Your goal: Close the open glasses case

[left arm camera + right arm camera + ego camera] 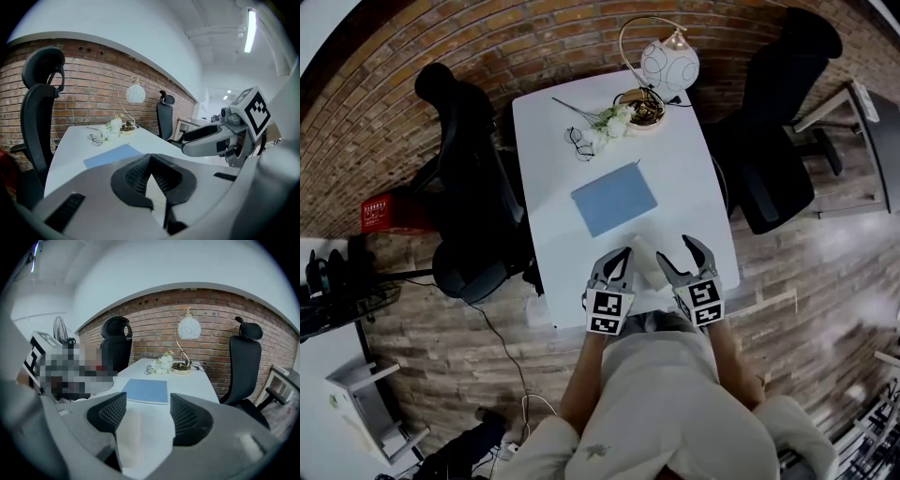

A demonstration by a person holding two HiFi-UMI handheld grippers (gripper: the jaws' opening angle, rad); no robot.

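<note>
My left tool (622, 255) is closed, tips touching. My right tool (675, 251) is spread wide, pale glasses case (143, 437) between its jaws, on white table (553, 122).

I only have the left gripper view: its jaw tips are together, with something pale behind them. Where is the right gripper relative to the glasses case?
Observer: The right gripper has its jaws apart, with the pale cream glasses case between them.
Operator: Where does the case sit on the table?
Observer: In the head view it lies near the front edge of the white table, with the left gripper just beside it.
Operator: Is anything crowding it?
Observer: No. The blue rectangular notebook lies farther back, apart from the case.
</note>
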